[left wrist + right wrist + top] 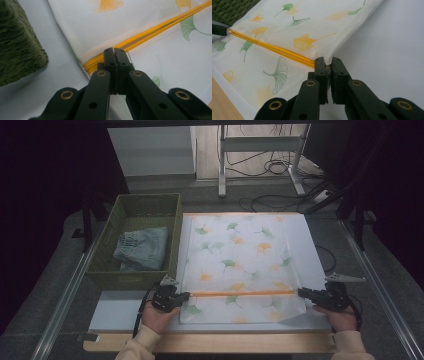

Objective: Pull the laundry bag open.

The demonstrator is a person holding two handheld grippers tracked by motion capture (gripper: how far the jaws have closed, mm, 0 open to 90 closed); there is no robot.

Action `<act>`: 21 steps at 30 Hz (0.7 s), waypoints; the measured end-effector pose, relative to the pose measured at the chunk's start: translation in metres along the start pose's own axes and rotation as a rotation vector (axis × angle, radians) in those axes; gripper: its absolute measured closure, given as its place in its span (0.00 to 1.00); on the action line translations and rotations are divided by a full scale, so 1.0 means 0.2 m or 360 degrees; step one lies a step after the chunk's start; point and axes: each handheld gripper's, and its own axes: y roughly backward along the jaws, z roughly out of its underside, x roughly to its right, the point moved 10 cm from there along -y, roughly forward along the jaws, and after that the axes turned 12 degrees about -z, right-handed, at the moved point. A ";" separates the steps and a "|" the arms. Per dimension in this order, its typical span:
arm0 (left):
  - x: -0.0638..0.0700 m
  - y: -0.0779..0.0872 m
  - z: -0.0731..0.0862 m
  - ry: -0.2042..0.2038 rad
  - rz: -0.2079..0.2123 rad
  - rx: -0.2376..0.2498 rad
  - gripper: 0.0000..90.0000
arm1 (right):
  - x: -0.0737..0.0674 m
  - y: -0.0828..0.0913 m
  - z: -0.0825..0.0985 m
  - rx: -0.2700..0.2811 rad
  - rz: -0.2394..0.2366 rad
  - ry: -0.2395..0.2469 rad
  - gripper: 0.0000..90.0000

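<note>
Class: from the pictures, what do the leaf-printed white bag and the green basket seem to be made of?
Leaf-printed white bag with yellow zip: looks like thin matt woven or mesh fabric, going by fine ribbing and slight translucency. Green rectangular basket: looks like woven fibre or wicker-like plastic, judging by its coarse braided texture.

Left tongs (184, 295) and right tongs (302, 292) both clamped, tips facing inward, level

A pale grey-blue tabletop with a light wooden front edge (210, 342) carries a white fabric zip bag printed with green and orange ginkgo leaves (240, 255), which lies flat between the two claws and stretches away beyond them. Its yellow zipper (242, 293) runs straight from one claw to the other. An olive-green woven rectangular basket (100, 265) stands just beyond the left claw (186, 295), beside the bag.
</note>
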 end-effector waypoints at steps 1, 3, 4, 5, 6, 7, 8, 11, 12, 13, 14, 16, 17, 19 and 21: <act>0.00 0.00 0.00 0.0002 -0.0002 0.0001 1.00 | 0.00 0.00 0.00 0.0001 0.0000 0.0000 0.93; -0.01 0.01 0.00 0.0010 0.0003 0.0002 1.00 | 0.00 0.00 0.00 0.0001 0.0000 0.0001 0.93; -0.01 0.01 0.01 0.0008 -0.0003 0.0002 1.00 | 0.00 0.00 0.00 0.0002 0.0001 0.0003 0.93; -0.01 0.01 0.01 0.0013 -0.0001 0.0002 1.00 | 0.00 0.00 0.00 0.0000 -0.0001 0.0001 0.93; -0.01 0.01 0.01 0.0011 -0.0004 0.0001 1.00 | 0.00 0.00 0.00 0.0000 0.0000 0.0002 0.93; -0.02 0.01 0.01 0.0014 -0.0003 0.0003 1.00 | 0.00 0.00 0.00 -0.0001 0.0002 0.0003 0.93; -0.02 0.01 0.01 0.0016 -0.0002 0.0005 1.00 | 0.00 0.00 0.00 -0.0001 -0.0001 0.0003 0.93; -0.03 0.02 0.02 0.0019 -0.0005 0.0006 1.00 | 0.00 0.00 0.00 -0.0001 0.0000 0.0004 0.93; -0.03 0.02 0.02 0.0020 -0.0009 0.0006 1.00 | 0.00 0.00 0.00 -0.0001 -0.0001 0.0003 0.93; -0.03 0.02 0.02 0.0022 -0.0010 0.0006 1.00 | 0.00 0.00 0.00 0.0000 0.0001 0.0007 0.93; -0.04 0.03 0.02 0.0031 -0.0011 0.0007 1.00 | 0.00 0.00 0.00 0.0000 0.0001 0.0006 0.93; -0.04 0.03 0.02 0.0043 -0.0002 0.0009 1.00 | 0.00 0.00 0.00 0.0002 -0.0002 0.0004 0.93; -0.05 0.03 0.02 0.0045 -0.0007 0.0010 1.00 | 0.00 0.00 0.00 0.0002 -0.0002 0.0005 0.93; -0.05 0.04 0.03 0.0046 -0.0008 0.0010 1.00 | 0.00 0.00 0.00 0.0001 -0.0003 0.0003 0.93; -0.06 0.04 0.03 0.0046 -0.0012 0.0008 1.00 | 0.00 0.00 0.00 -0.0002 -0.0002 0.0005 0.93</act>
